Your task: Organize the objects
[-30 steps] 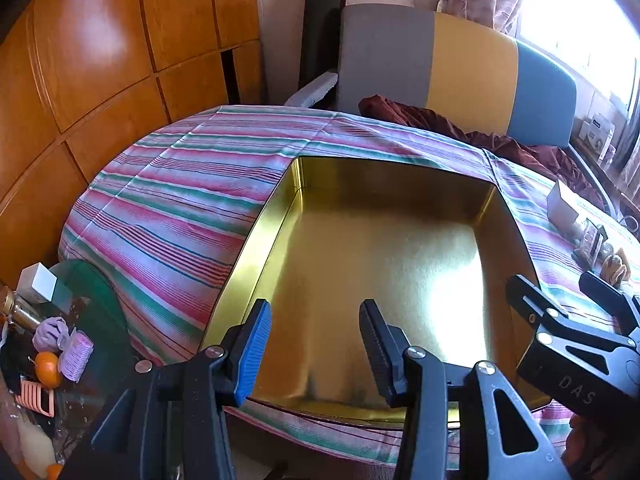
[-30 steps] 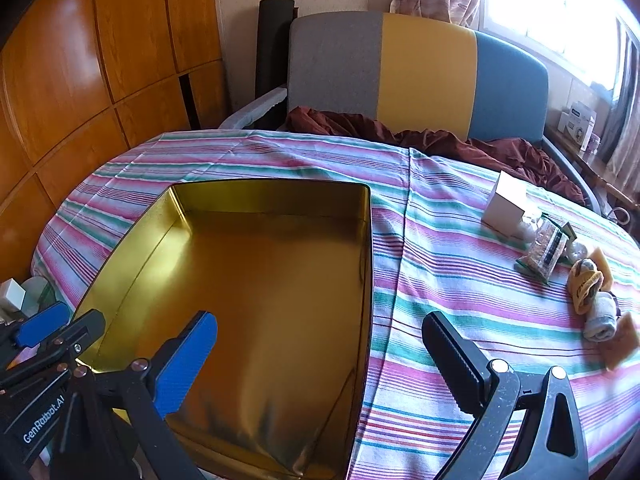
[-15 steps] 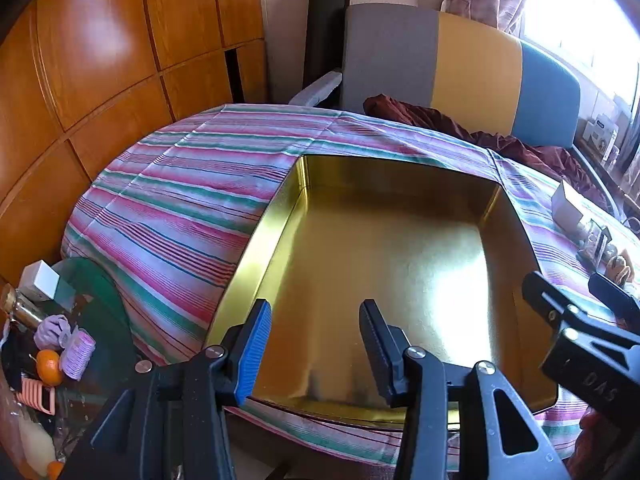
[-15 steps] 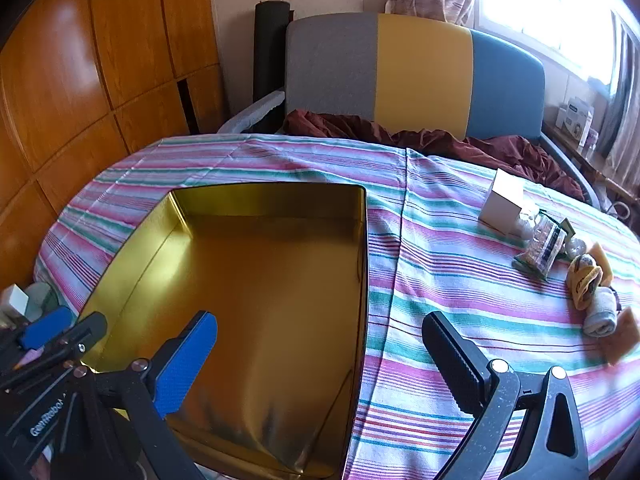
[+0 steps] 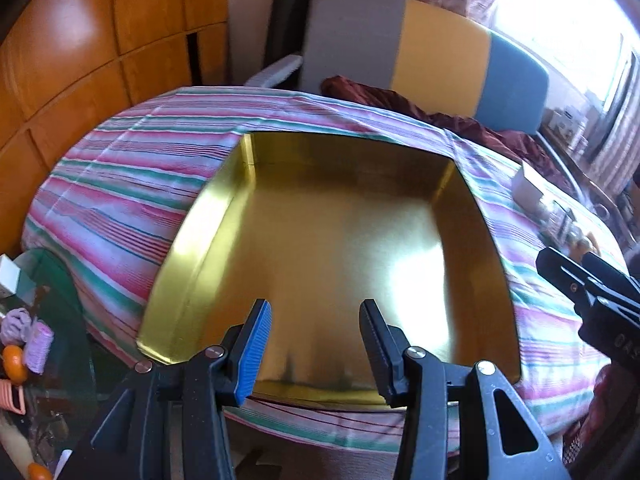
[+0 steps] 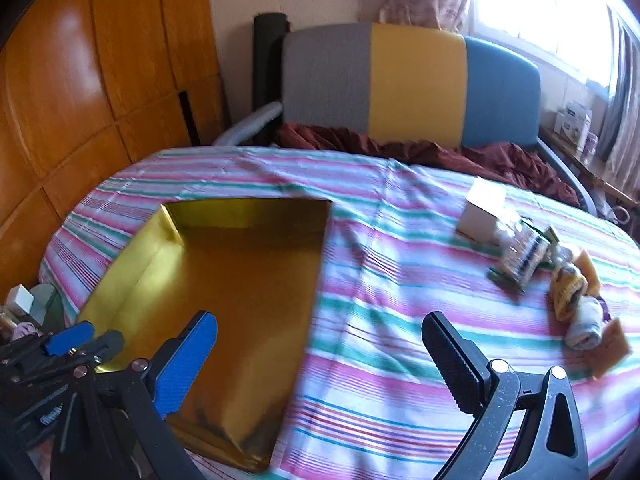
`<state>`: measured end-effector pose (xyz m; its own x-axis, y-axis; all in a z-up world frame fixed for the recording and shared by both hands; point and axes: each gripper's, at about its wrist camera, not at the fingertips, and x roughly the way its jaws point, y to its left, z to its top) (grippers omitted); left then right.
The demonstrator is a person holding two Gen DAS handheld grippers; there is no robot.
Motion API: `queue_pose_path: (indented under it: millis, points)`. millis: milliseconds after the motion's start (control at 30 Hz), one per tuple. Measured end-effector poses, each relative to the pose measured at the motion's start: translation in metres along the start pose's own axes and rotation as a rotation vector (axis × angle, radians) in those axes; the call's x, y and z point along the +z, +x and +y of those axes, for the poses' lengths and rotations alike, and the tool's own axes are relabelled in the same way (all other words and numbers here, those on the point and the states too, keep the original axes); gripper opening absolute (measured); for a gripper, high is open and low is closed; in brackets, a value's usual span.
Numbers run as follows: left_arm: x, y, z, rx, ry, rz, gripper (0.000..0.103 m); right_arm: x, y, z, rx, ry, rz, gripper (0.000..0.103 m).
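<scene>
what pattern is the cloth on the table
The tablecloth has pink, green and white stripes, seen best in the right wrist view.

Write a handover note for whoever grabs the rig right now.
Left gripper: open, empty, over the near edge of the gold tray.
Right gripper: open wide, empty, over the striped cloth beside the tray.
Tray: empty.
Items all right of the tray: white box, packet, yellow roll, white roll.
Done: nothing in the tray yet.
Left: move the items in.
</scene>
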<state>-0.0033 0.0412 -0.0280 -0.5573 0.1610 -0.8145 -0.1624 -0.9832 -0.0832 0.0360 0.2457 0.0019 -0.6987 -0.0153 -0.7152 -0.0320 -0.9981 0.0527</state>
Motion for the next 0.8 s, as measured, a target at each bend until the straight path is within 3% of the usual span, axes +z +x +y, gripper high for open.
queue_pose_path:
  millis: [233, 567, 700, 800]
  points:
    - [-0.014, -0.002, -0.032, -0.076, 0.093, 0.02, 0.046, -0.027, -0.01, -0.058, -0.119, 0.004, -0.01, 0.103]
    - [-0.026, -0.008, -0.085, -0.194, 0.252, 0.054, 0.046, -0.067, -0.023, -0.192, -0.34, 0.173, -0.005, 0.103]
    - [-0.027, -0.012, -0.105, -0.247, 0.294, 0.056, 0.047, -0.079, -0.035, -0.24, -0.417, 0.25, -0.056, 0.101]
    - [-0.029, -0.012, -0.12, -0.281, 0.325, 0.07, 0.047, -0.081, -0.039, -0.269, -0.452, 0.269, -0.078, 0.093]
